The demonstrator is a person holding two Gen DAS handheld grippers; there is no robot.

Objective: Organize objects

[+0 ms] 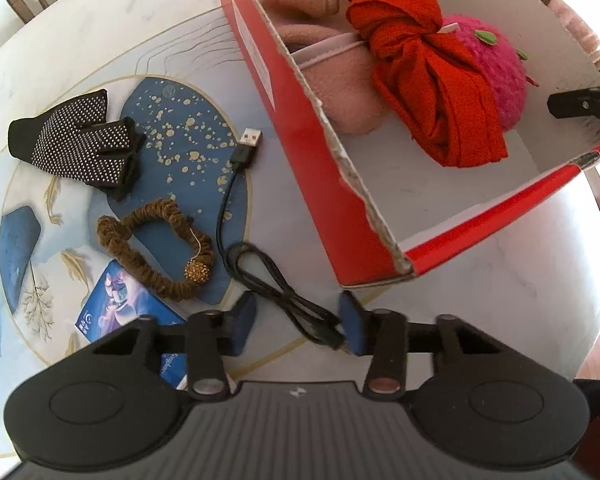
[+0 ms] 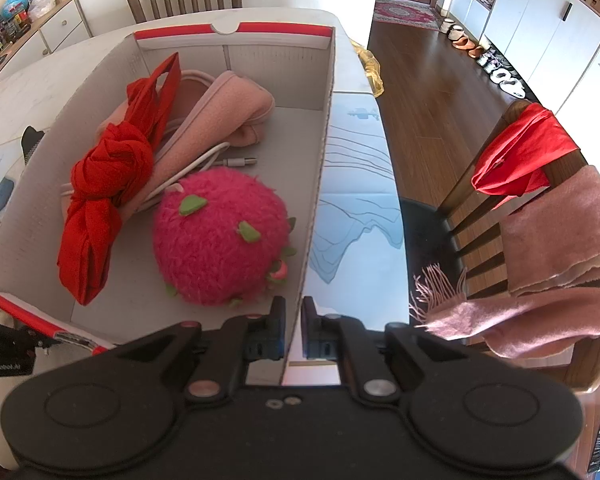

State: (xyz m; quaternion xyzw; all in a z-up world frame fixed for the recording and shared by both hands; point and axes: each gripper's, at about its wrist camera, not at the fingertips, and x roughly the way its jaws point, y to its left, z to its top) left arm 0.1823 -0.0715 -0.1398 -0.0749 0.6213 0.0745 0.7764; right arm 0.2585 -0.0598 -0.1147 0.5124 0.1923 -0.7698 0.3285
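left gripper (image 1: 298, 326): jaws part-open, pointing down at the table (image 1: 500, 280); the looped end of the black USB cable (image 1: 260, 272) sits between the pads, touching or nearly touching the right one, not squeezed from both sides
right gripper (image 2: 293, 322): jaws pinched shut on the side wall of the red box (image 2: 320, 160); one pad inside, one outside
past the left jaws: cable runs away to its USB plug (image 1: 249, 142); left of it a brown scrunchie (image 1: 156, 248), a blue card (image 1: 120, 304), further off a studded black glove (image 1: 80, 140)
inside the box: just beyond the right jaws a pink fuzzy plush (image 2: 220, 240); then a knotted red cloth (image 2: 108, 184), pink fleece (image 2: 228, 116), a white cable (image 2: 204, 164)
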